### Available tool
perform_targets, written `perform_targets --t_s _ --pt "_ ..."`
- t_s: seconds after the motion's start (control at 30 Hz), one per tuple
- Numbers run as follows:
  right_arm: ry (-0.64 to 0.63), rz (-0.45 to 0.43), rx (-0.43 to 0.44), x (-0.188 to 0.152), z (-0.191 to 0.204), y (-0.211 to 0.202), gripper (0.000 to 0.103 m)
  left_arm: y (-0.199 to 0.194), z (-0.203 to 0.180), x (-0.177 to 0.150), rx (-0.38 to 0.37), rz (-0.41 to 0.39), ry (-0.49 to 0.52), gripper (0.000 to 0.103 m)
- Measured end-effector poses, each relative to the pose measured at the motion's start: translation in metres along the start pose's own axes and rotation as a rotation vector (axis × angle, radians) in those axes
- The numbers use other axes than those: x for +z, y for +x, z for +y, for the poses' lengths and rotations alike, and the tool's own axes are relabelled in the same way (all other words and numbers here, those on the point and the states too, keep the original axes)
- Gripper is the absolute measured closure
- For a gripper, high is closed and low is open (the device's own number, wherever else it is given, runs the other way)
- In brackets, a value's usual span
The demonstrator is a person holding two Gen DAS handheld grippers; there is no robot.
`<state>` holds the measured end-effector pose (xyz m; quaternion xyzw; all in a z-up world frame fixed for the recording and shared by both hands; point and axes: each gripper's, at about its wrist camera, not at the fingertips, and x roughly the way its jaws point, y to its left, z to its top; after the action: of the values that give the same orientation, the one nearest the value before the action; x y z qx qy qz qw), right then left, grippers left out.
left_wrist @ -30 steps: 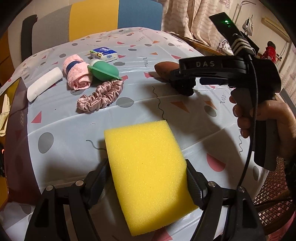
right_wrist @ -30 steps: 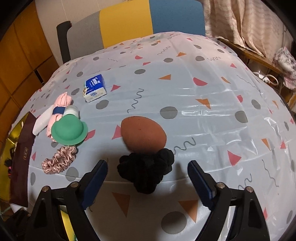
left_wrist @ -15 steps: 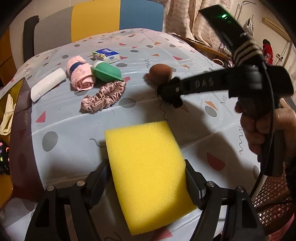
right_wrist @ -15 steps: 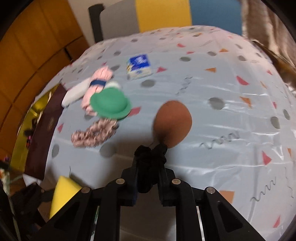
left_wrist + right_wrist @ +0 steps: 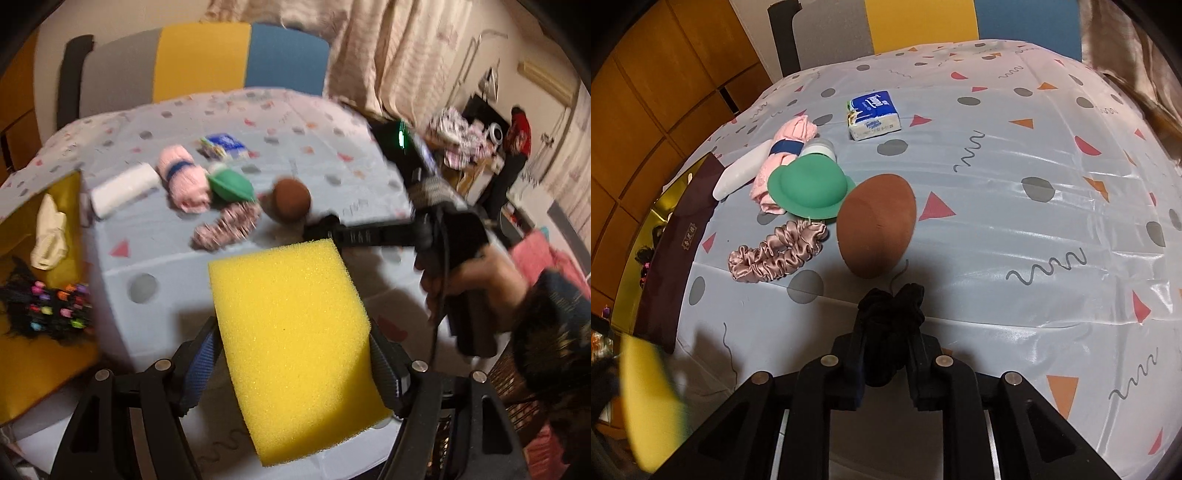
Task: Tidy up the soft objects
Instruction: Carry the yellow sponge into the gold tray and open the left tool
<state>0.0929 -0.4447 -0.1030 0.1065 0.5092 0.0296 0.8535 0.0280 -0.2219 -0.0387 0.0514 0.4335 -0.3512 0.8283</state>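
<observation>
While the left gripper [image 5: 291,354] clamps the yellow sponge [image 5: 291,328] on both sides, the right gripper [image 5: 884,354] pinches a black scrunchie [image 5: 890,314] just in front of the brown egg-shaped sponge [image 5: 875,229] on the patterned tablecloth [image 5: 1015,221].

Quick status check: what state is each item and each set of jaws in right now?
Yellow sponge: clamped in the left gripper, lifted.
Black scrunchie: pinched in the right gripper, jaws shut on it.
Brown sponge: loose on the table.
Pink scrunchie: loose, lying flat.
Green hat: resting partly on the pink towel roll.
Tissue pack: sealed, flat.
</observation>
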Motion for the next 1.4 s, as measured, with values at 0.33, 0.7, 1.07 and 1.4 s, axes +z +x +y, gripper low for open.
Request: perform_targets --t_s 0.33,0.7,1.07,1.4 --pt "-0.016 0.008 -0.019 -0.001 0.002 0.002 0.085 -0.079 0.122 0.019 0.189 -0.115 -0.253 0.027" --pt "-0.077 -0.001 -0.066 -0.004 0.012 0.003 0.084 -0.063 0.276 0.031 0.377 0.027 -0.44 0.027" --pt "-0.095 -0.005 -0.072 -0.005 0.013 0.004 0.083 -0.009 0.34 0.052 0.526 0.132 -0.45 0.025" --pt "-0.126 -0.008 -0.092 -0.006 0.017 0.005 0.082 -0.019 0.34 0.046 0.572 0.094 -0.452 0.019"
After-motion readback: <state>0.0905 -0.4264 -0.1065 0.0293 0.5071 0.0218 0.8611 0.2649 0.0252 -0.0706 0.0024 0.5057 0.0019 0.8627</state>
